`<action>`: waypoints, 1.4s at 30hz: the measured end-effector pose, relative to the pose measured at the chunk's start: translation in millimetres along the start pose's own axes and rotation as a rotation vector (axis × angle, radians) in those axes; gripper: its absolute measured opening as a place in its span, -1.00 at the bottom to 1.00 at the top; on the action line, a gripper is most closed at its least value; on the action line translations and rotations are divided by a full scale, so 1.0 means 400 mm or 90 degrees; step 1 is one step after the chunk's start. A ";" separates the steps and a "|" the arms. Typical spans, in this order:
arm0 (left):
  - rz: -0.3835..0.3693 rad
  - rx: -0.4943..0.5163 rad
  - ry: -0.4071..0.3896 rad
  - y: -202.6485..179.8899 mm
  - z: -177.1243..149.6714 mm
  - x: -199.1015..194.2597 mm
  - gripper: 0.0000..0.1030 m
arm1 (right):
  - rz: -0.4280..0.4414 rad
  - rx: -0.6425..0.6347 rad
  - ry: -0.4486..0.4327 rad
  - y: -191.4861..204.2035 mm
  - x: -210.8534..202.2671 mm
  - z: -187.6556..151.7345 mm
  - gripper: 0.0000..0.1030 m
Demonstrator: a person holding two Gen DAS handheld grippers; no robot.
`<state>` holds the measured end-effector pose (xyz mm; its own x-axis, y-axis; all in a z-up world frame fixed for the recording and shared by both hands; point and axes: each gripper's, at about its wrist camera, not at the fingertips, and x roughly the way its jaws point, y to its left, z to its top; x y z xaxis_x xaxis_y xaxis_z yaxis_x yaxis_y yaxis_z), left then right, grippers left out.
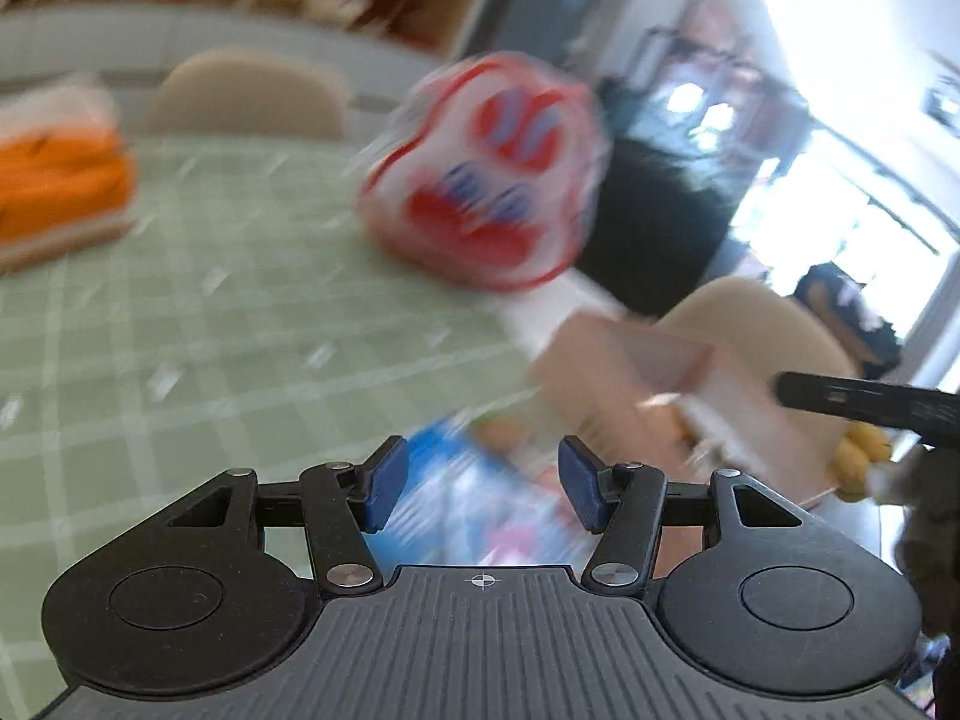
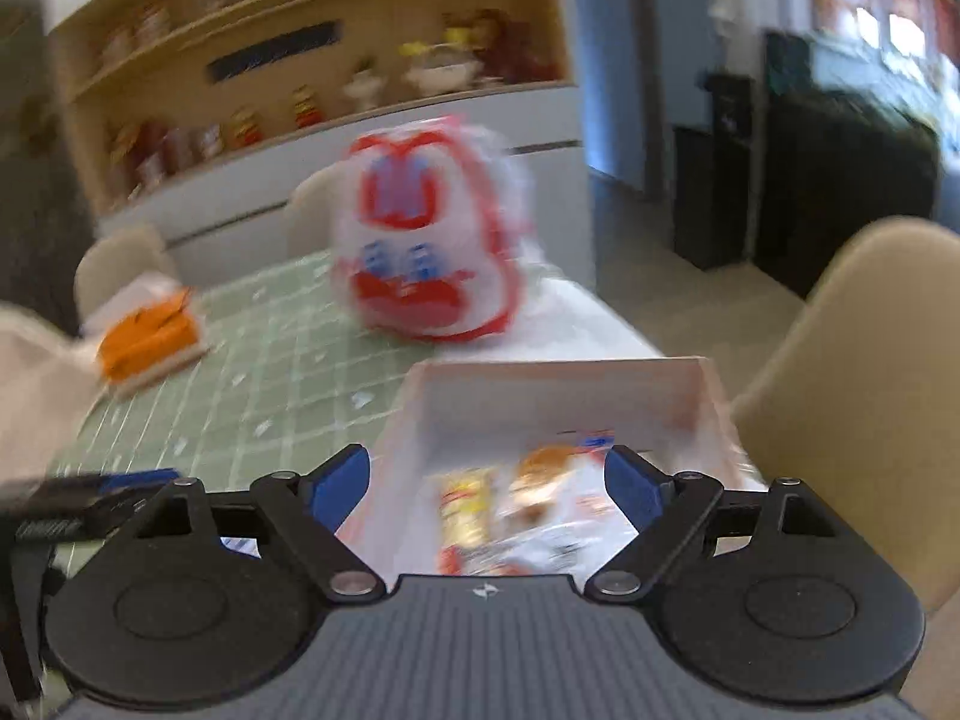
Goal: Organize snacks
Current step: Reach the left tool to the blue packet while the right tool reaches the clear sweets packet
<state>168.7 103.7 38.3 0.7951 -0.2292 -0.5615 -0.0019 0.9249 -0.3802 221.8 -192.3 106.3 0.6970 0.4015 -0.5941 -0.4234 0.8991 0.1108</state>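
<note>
Both views are motion-blurred. A pale box [image 2: 672, 396] stands at the table's near right, holding several snack packets [image 2: 540, 510]; it also shows in the left wrist view [image 1: 630, 360]. My right gripper [image 2: 486, 480] is open above the box. My left gripper [image 1: 483, 483] is open over a blue and white snack packet [image 1: 474, 498] lying beside the box. A big red, white and blue snack bag [image 1: 486, 174] stands upright at the far side of the table, also in the right wrist view [image 2: 426, 240].
The table has a green checked cloth [image 1: 210, 300]. An orange packet on a flat tray [image 1: 54, 192] lies far left. Beige chairs [image 2: 858, 360] stand around the table. A shelf unit [image 2: 300, 60] is behind.
</note>
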 end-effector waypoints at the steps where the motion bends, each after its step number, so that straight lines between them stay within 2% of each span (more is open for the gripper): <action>1: 0.009 -0.012 0.010 0.019 -0.004 0.000 0.18 | 0.006 -0.020 0.001 0.028 -0.003 -0.005 0.67; 4: 0.021 -0.045 0.014 0.080 -0.029 -0.022 0.18 | 0.005 -0.088 -0.002 0.150 0.009 -0.022 0.68; 7: 0.019 -0.085 0.005 0.138 -0.038 -0.050 0.18 | -0.010 -0.120 0.007 0.246 0.047 -0.025 0.67; 12: 0.020 -0.116 0.002 0.180 -0.065 -0.072 0.18 | 0.000 -0.082 0.098 0.348 0.211 -0.002 0.65; 13: 0.017 -0.118 0.012 0.181 -0.070 -0.068 0.18 | -0.014 -0.077 0.102 0.358 0.233 0.000 0.59; 15: 0.008 -0.117 0.020 0.179 -0.069 -0.067 0.18 | -0.043 -0.060 0.110 0.367 0.292 0.009 0.33; 16: 0.002 -0.116 0.020 0.178 -0.066 -0.067 0.18 | -0.052 -0.050 0.119 0.365 0.321 0.010 0.00; 17: -0.004 -0.115 0.021 0.178 -0.066 -0.070 0.17 | -0.065 -0.039 0.128 0.358 0.351 0.015 -0.23; 20: -0.016 -0.126 0.034 0.181 -0.069 -0.068 0.14 | -0.118 -0.036 0.139 0.340 0.402 0.010 -0.44; 21: -0.018 -0.129 0.041 0.181 -0.072 -0.066 0.11 | -0.136 -0.047 0.141 0.338 0.407 0.004 -0.45; 24: -0.029 -0.137 0.058 0.182 -0.077 -0.058 0.03 | -0.130 -0.064 0.156 0.339 0.393 -0.002 -0.50; 29: -0.034 -0.149 0.064 0.189 -0.074 -0.067 0.03 | -0.079 -0.082 0.182 0.365 0.314 -0.043 -0.50; 36: -0.065 -0.170 0.073 0.187 -0.061 -0.094 0.03 | 0.026 -0.092 0.201 0.392 0.175 -0.134 -0.50; 39: -0.076 -0.157 0.074 0.171 -0.051 -0.114 0.03 | 0.044 -0.094 0.201 0.384 0.127 -0.161 -0.48; 42: -0.073 -0.113 0.093 0.139 -0.047 -0.125 0.03 | 0.052 -0.086 0.207 0.359 0.090 -0.186 -0.25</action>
<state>117.4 160.8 31.2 0.7006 -0.3827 -0.6023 -0.0333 0.8256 -0.5633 143.0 -61.8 41.5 0.4465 0.3758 -0.8121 -0.5580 0.8264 0.0756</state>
